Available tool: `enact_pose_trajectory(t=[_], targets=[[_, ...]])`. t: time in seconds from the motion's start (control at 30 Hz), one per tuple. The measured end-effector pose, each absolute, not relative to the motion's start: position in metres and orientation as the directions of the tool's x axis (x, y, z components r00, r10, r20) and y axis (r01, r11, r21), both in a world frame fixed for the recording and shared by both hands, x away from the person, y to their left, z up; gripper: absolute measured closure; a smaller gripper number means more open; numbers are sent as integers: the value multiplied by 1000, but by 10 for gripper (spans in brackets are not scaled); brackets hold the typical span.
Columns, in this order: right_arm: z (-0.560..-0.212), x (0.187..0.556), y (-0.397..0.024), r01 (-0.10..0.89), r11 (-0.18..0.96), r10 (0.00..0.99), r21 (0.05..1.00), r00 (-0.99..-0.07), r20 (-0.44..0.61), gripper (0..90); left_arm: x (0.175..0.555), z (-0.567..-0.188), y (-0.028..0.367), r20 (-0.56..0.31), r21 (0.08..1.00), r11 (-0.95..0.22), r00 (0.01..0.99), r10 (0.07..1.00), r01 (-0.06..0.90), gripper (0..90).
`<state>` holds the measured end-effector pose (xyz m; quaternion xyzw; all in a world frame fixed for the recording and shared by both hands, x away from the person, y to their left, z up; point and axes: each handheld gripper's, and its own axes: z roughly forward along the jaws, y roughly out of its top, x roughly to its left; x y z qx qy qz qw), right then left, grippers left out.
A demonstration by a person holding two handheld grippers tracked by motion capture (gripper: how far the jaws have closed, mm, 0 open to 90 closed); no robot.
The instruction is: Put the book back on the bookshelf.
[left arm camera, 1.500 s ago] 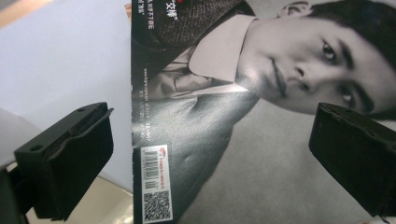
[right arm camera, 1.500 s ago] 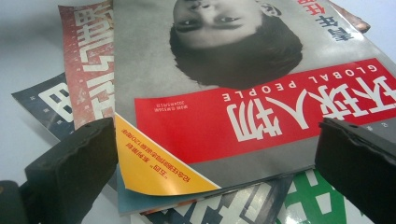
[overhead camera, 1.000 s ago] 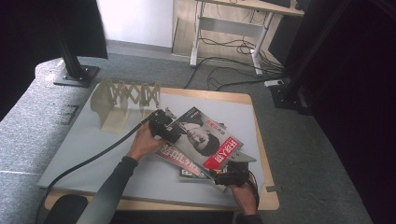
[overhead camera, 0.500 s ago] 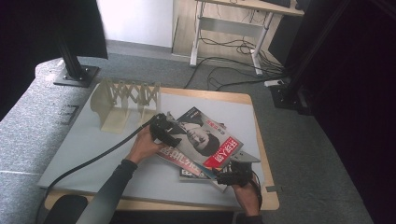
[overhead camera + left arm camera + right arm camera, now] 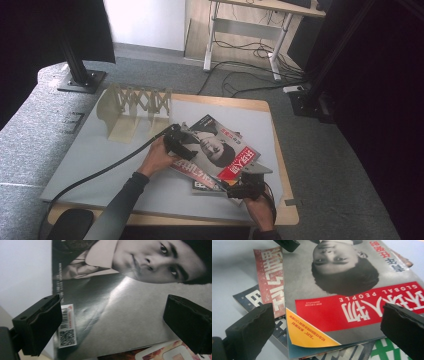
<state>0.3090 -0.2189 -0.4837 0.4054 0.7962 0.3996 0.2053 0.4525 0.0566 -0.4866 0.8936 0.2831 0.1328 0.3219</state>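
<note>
Top magazine (image 5: 220, 150): grey cover with a portrait and a red title band; it lies uppermost on a fanned stack near the front right of the table mat (image 5: 100, 155).
Stack beneath: a red-lettered magazine (image 5: 269, 277) and at least 1 dark one (image 5: 249, 298) stick out under it, overlapping and askew.
Left gripper (image 5: 179, 145): your jaws stand wide apart over the top magazine's barcode edge (image 5: 65, 327); nothing is between them.
Right gripper (image 5: 239, 191): jaws likewise spread, low at the title-band corner with the yellow flash (image 5: 307, 333); no grip taken.
Wooden rack (image 5: 134, 107): an expanding slotted stand at the back left, well apart from the stack; its slots hold nothing.
Progress: judged early. You have approached from 2 sides, but no magazine is lifted or filed.
Left to do: probably close on the top magazine, raise it, carry it to the rack, then repeat for the others.
</note>
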Motion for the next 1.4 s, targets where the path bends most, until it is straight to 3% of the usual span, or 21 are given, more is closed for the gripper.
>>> enact_pose_trajectory(t=[0.13,0.33,0.93,1.4], targets=[[-487,309,-217,489,359,807,795,-590,-1,0,449,-486,48,70,652,-641,810,582,404,19],[-488,310,-219,491,352,810,797,-587,3,0,463,-488,51,47,646,-614,780,624,452,17],[-499,309,-214,488,399,789,776,-614,-20,0,478,-497,53,-104,653,-555,786,609,516,12],[-508,312,-213,521,431,811,737,-582,-63,0,479,-499,54,-101,656,-549,781,617,519,0]])
